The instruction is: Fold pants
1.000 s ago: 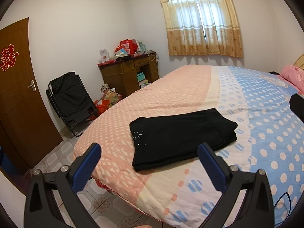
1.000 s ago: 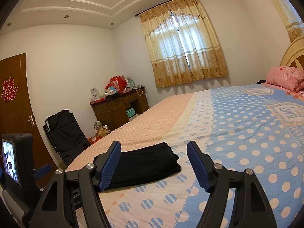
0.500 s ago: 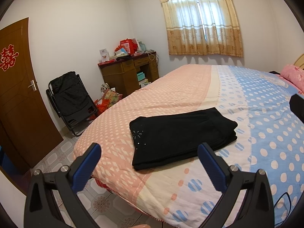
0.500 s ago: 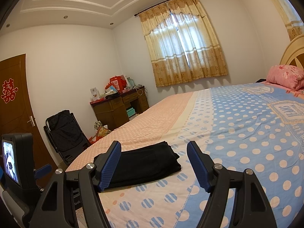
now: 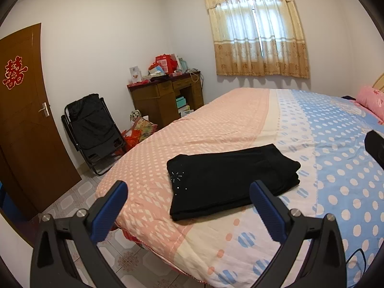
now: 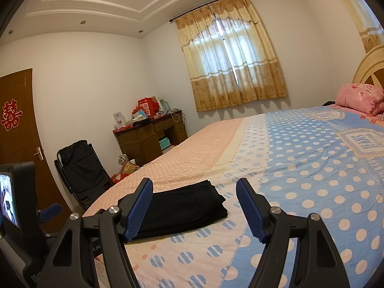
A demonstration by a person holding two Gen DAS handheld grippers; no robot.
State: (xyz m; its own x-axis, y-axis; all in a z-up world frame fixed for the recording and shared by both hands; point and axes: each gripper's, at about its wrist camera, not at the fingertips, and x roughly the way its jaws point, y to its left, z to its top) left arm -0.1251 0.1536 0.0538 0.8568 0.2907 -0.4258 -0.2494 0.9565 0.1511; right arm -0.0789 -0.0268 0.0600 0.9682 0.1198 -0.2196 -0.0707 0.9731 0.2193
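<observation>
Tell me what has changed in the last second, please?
Nothing visibly changed. The folded pants lie in the same place on the bed, and the left gripper and right gripper stay open above it, holding nothing.

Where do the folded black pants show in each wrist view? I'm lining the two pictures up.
Left wrist: black pants lie centre frame on the bed's pink part, just beyond the open left tool.
Right wrist: black pants sit lower left of centre, partly behind the open right tool's left finger.
Shared landmark: wooden desk.
</observation>
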